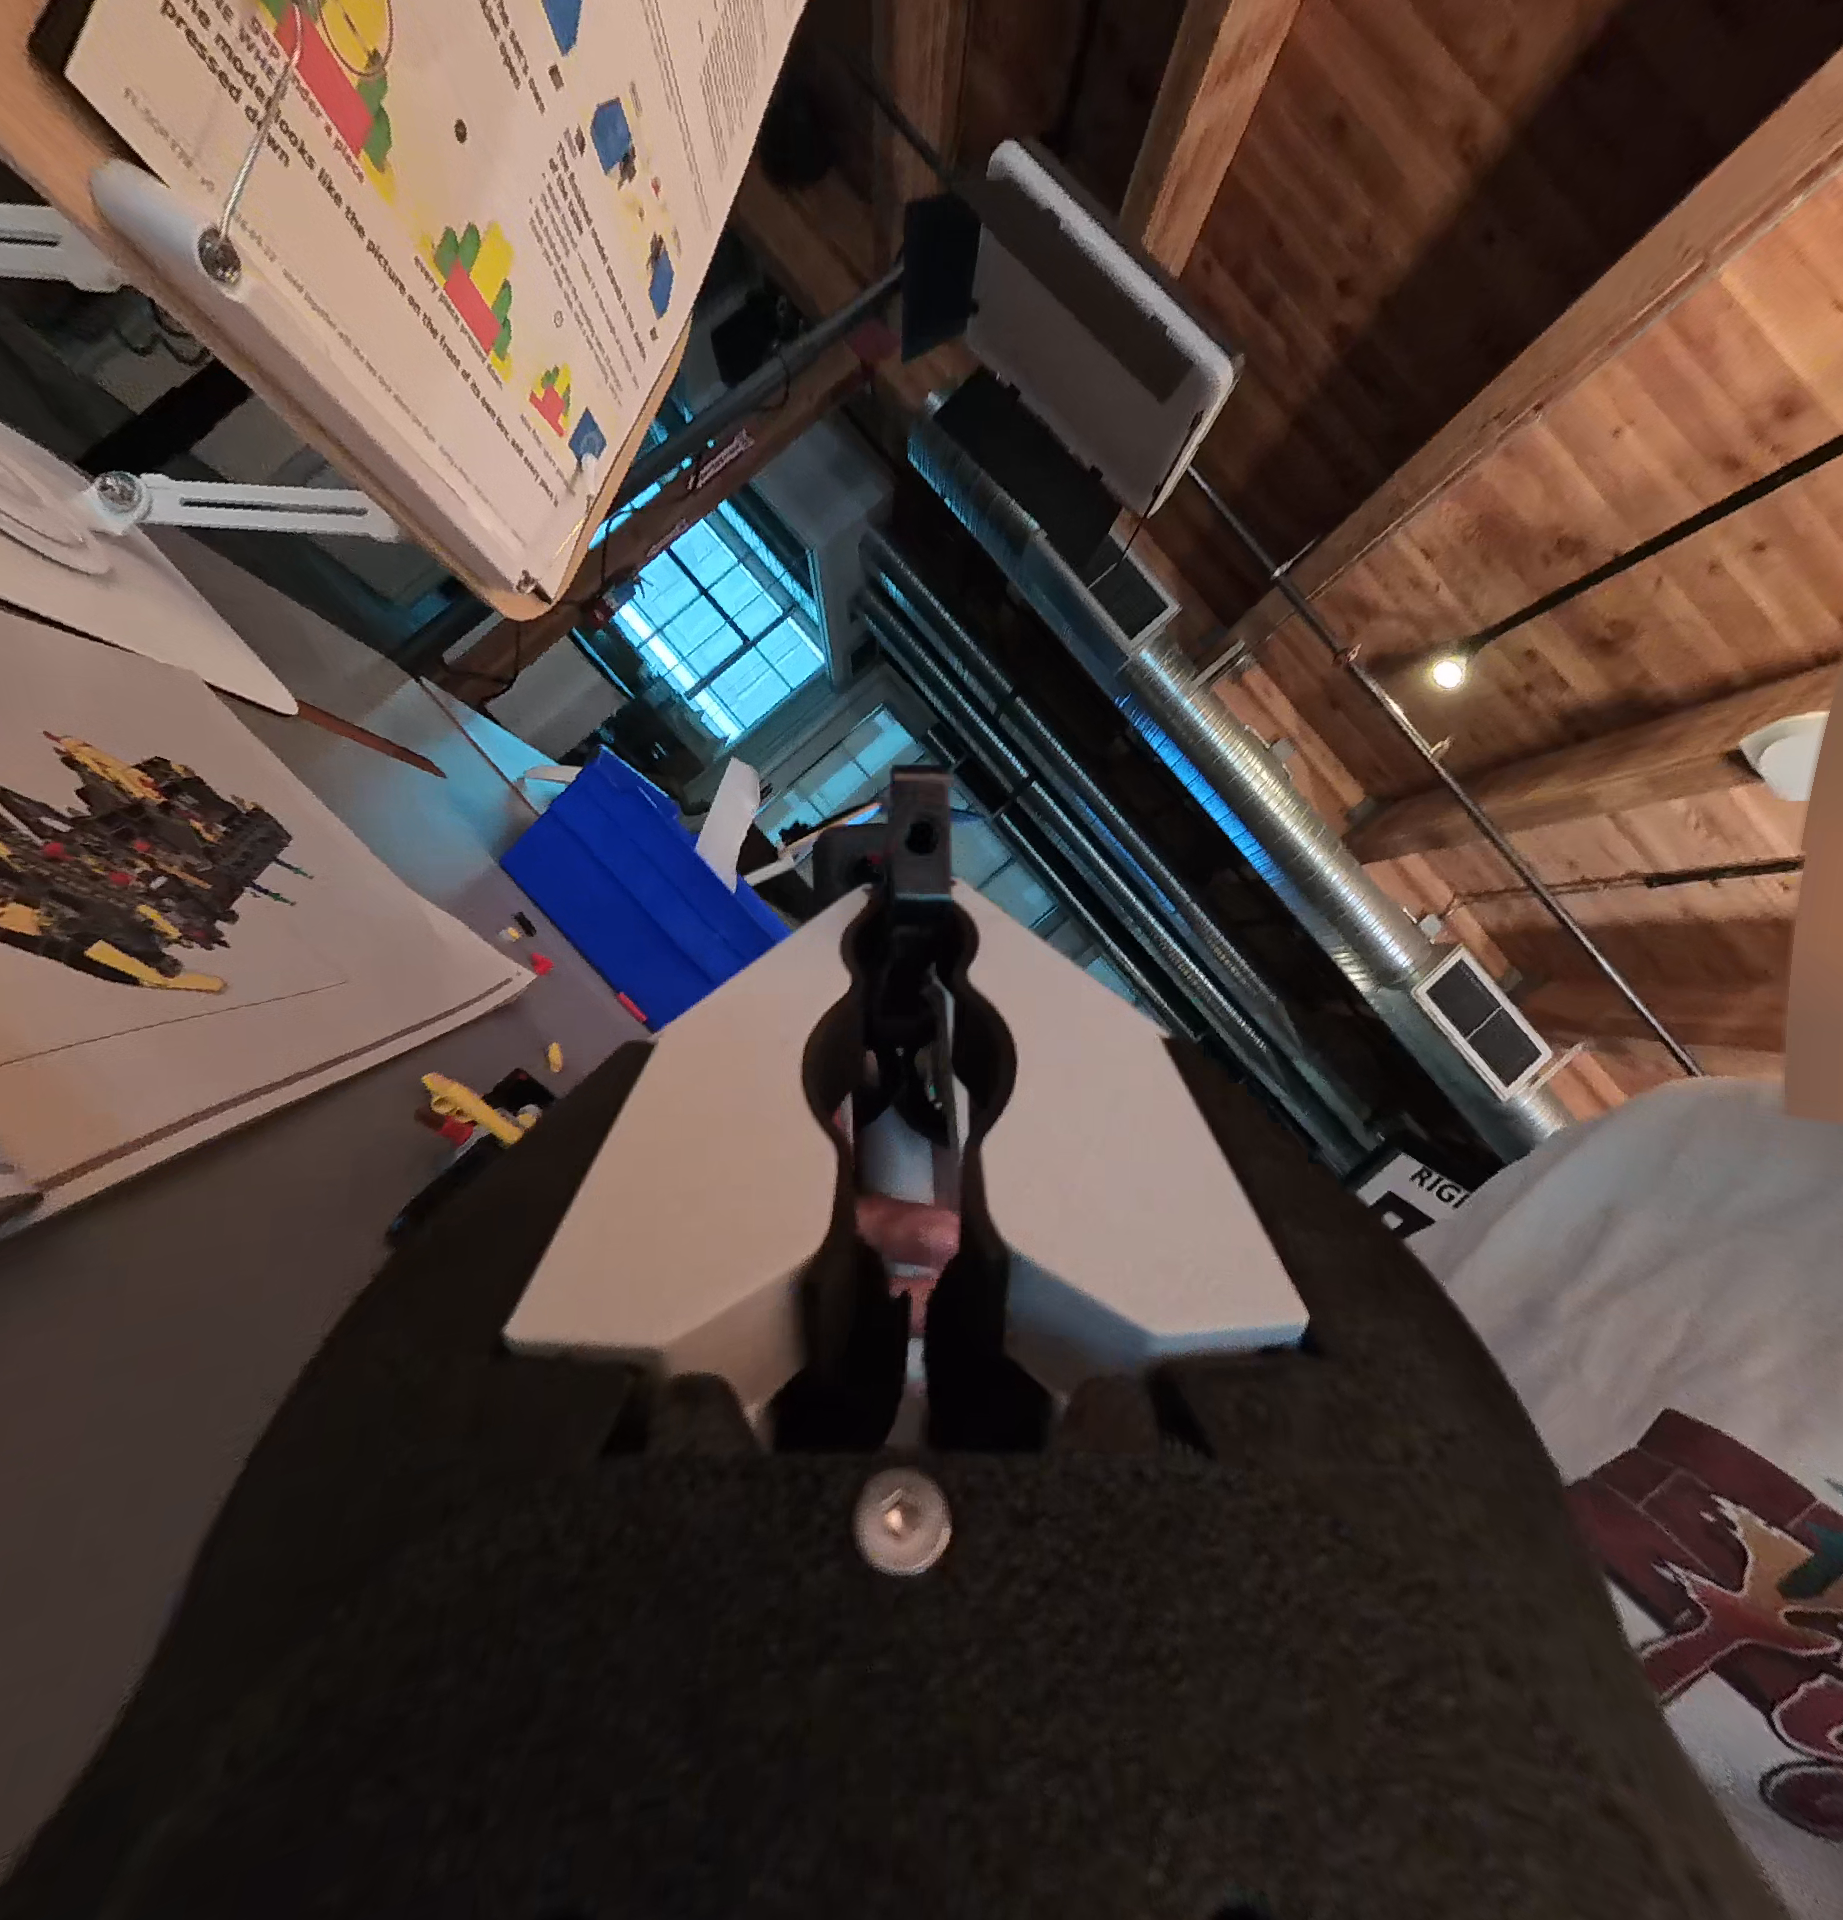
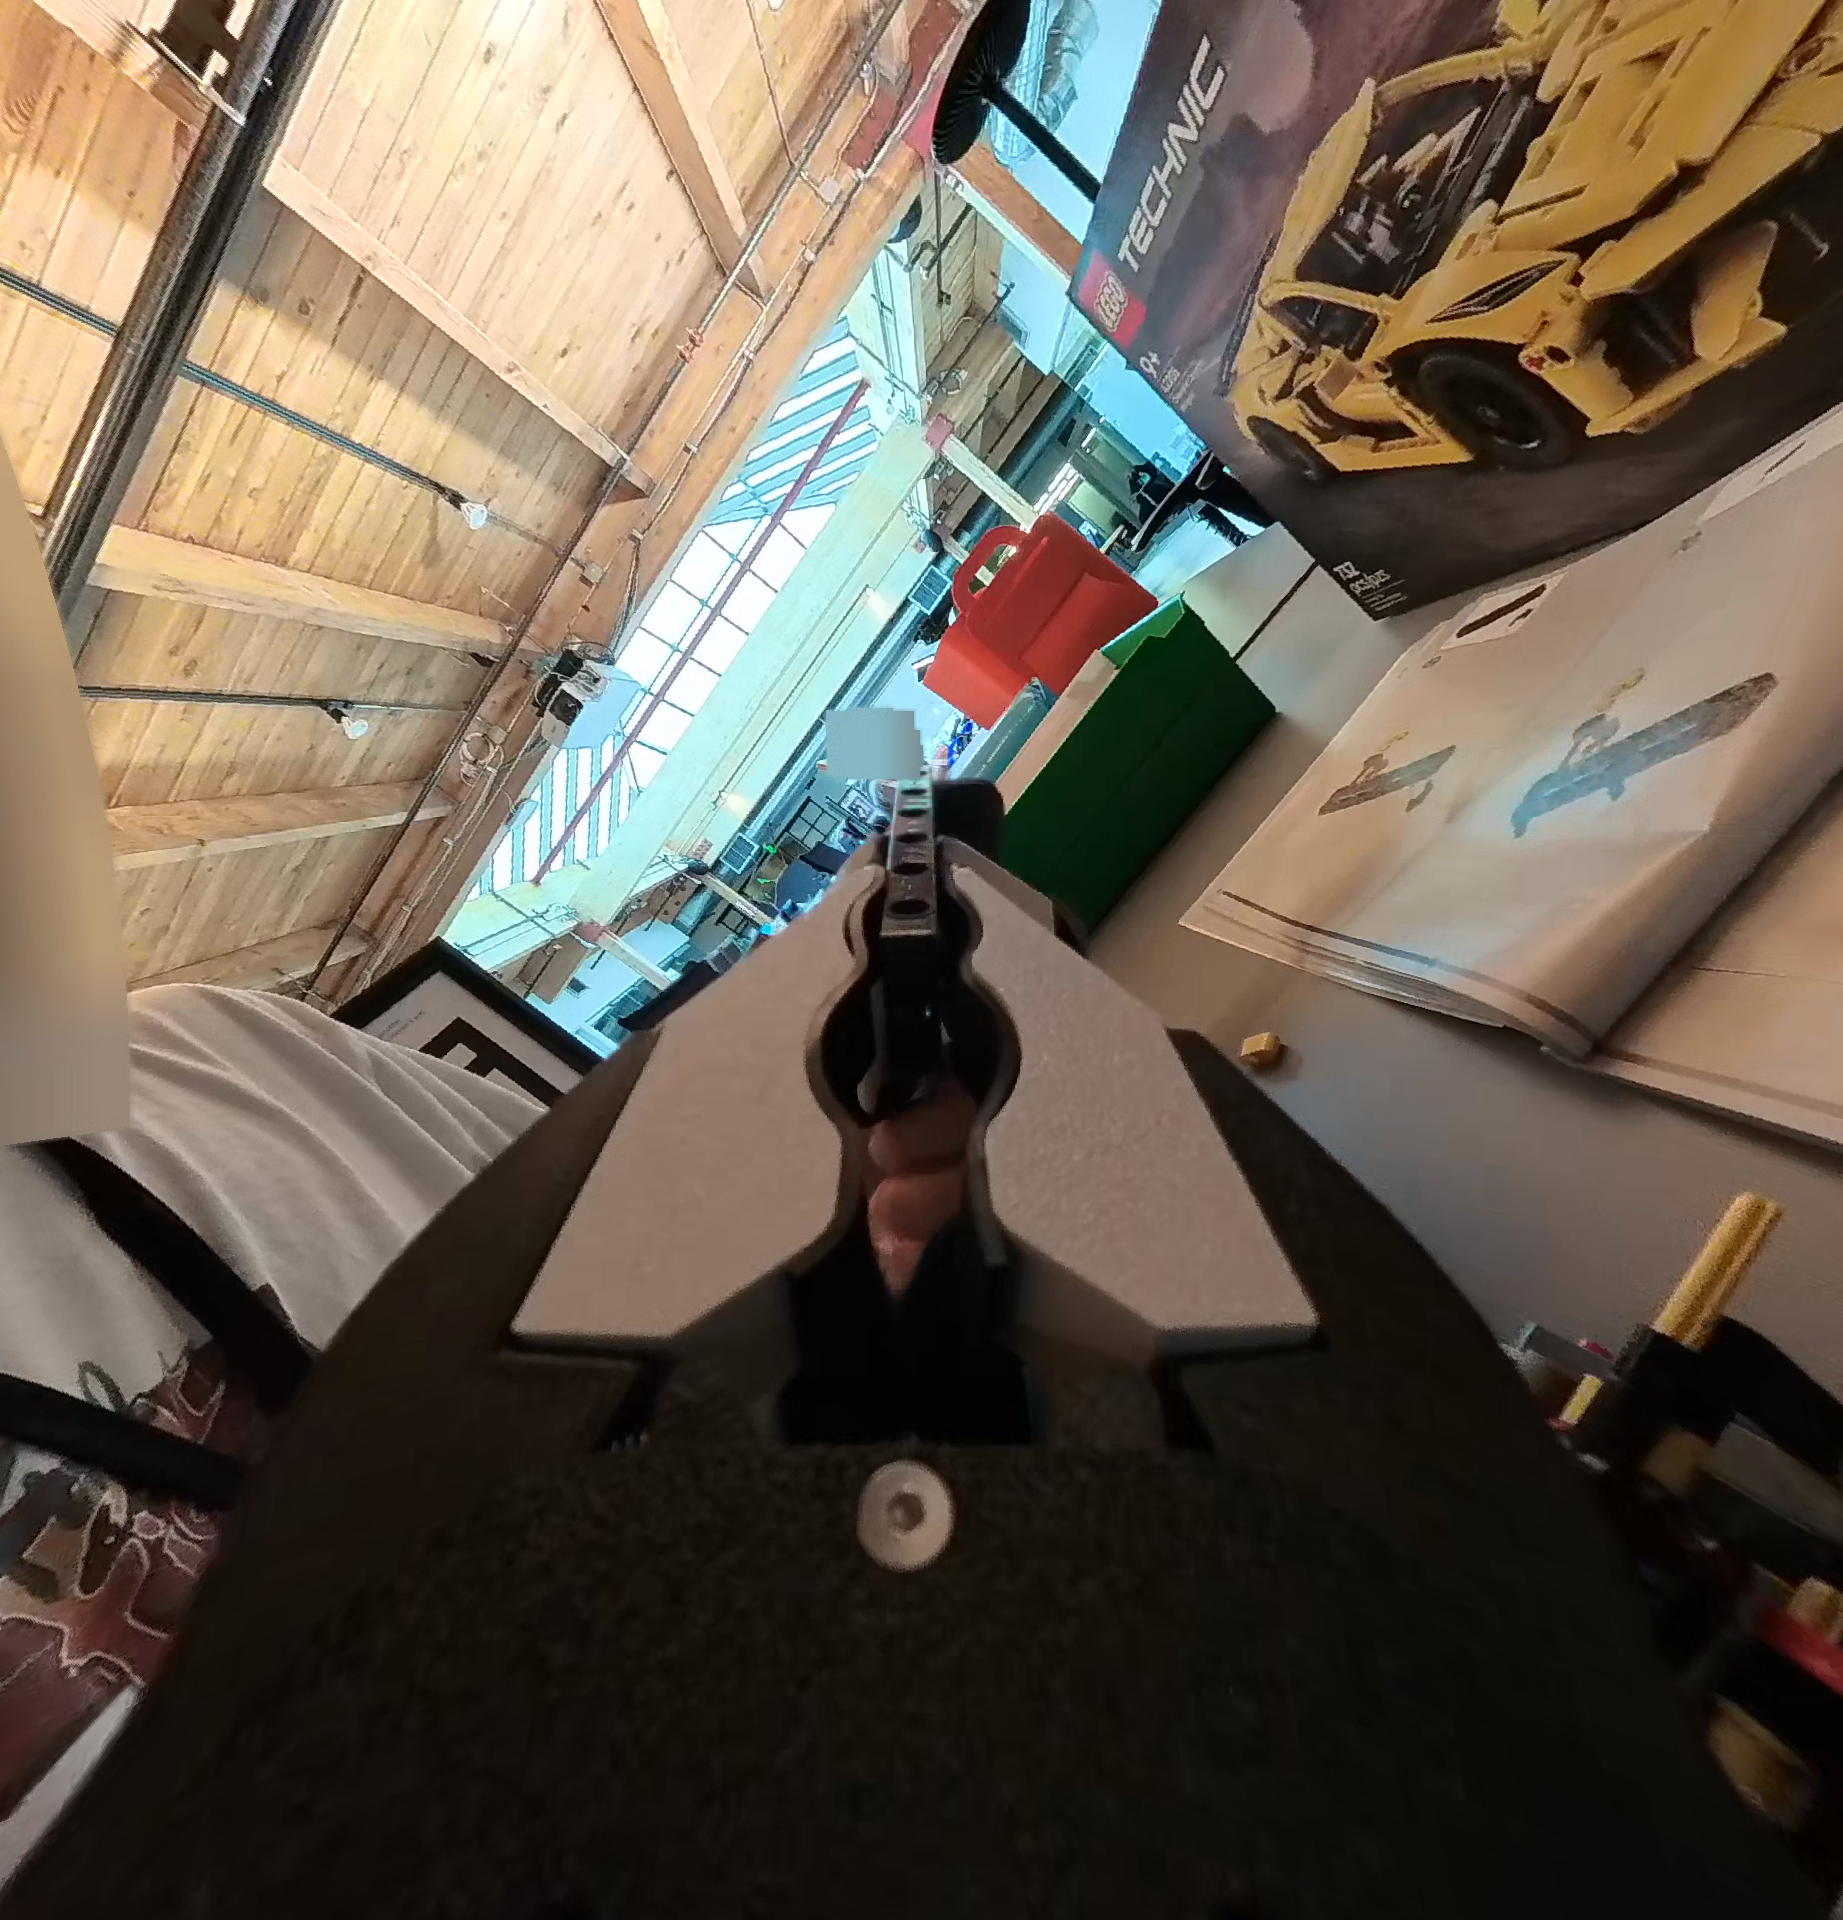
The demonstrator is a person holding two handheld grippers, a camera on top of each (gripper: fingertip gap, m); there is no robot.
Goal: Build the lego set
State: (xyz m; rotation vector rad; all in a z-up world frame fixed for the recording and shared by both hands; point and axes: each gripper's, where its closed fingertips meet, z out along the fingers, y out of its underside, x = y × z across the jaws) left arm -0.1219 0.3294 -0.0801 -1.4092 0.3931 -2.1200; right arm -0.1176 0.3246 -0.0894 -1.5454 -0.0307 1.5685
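Note:
My left gripper is shut on a small dark grey lego piece with a round hole; the piece sticks out past the grey fingertips. My right gripper is shut on a thin black lego beam with a row of holes, also poking out past the tips. Both grippers are tilted and raised off the table, facing the room and the wooden ceiling. A partly built black, yellow and red lego assembly sits at the lower right of the right wrist view.
An open instruction booklet lies on the grey table. Loose yellow and red pieces and a blue bin are nearby. The lego box, a green bin, a red bin and a clipboard stand around. A person's white shirt is close. Left and right tips are no more than a few centimetres apart.

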